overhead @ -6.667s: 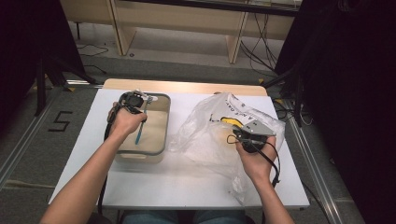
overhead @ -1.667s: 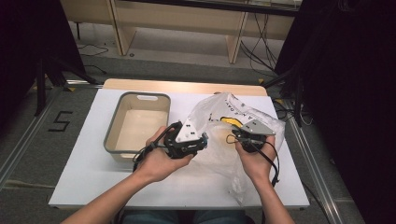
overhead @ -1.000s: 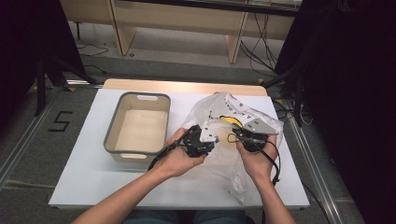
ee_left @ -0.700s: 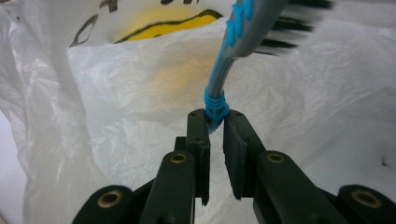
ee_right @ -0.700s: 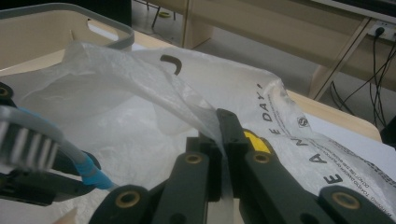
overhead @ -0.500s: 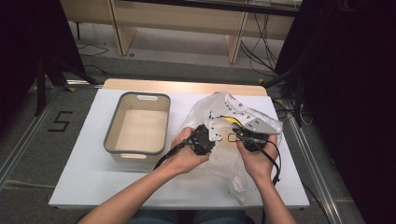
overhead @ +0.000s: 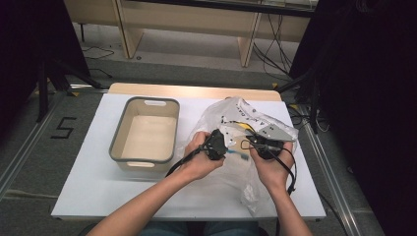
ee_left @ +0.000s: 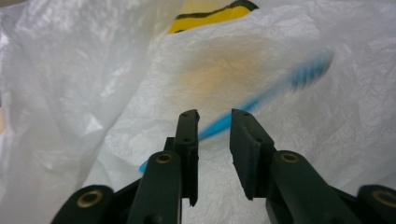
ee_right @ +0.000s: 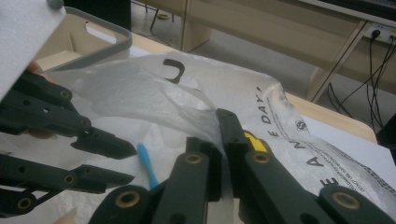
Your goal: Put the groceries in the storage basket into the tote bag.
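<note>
From the high view, my left hand-held gripper [overhead: 215, 145] and my right hand-held gripper [overhead: 261, 146] meet over the white plastic bag [overhead: 236, 123] on the worktop [overhead: 93, 182], with the grey bin [overhead: 143, 136] standing empty just to the left; a blue toothbrush [overhead: 235, 152] lies between the two grippers at the bag's mouth. In the left gripper view, my jaws stand apart around the toothbrush handle [ee_left: 219, 125], which runs up and to the right across the bag's crinkled film [ee_left: 88, 93]; I cannot tell whether either jaw touches it. I judge the step to be taking the brush out of the bag, so I should centre the handle between the jaws and close on plastic handle alone, not on film. In the right gripper view, my right jaws are clenched on a fold of the bag [ee_right: 205, 116], holding the mouth up, and the toothbrush end [ee_right: 145, 161] shows beside the left gripper's spread jaws. Keeping that fold taut should stop the film being caught.
</note>
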`<state>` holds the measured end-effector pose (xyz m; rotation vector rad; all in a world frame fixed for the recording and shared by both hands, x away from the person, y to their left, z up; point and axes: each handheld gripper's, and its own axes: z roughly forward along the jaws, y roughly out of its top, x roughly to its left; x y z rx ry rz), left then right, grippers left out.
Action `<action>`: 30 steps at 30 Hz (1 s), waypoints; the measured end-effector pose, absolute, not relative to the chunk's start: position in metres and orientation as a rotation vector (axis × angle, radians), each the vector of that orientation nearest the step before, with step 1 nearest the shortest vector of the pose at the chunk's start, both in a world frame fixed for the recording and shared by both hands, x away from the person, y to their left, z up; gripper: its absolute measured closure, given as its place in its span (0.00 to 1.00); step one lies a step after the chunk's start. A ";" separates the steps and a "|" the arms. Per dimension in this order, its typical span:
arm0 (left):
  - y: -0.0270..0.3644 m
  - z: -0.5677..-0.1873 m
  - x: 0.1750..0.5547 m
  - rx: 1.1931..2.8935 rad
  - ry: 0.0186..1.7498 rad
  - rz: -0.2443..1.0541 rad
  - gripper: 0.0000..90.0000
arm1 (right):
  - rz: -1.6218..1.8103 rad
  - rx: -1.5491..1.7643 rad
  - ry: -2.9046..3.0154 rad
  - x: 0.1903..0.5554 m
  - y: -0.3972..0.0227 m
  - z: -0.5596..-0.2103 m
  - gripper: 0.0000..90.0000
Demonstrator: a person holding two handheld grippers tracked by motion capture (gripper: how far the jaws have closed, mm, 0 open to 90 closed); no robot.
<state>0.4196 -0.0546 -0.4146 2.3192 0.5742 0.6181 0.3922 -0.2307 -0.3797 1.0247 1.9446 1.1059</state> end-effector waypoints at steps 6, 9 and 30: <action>-0.047 -0.403 0.412 2.256 0.557 0.605 0.74 | 1.104 1.027 1.943 0.392 -0.232 -0.380 1.00; -0.039 -0.395 0.407 2.225 0.562 0.577 0.73 | 1.102 1.029 1.945 0.393 -0.232 -0.380 1.00; 0.015 -0.358 0.374 2.055 0.580 0.557 0.65 | 1.086 1.025 1.966 0.393 -0.230 -0.384 1.00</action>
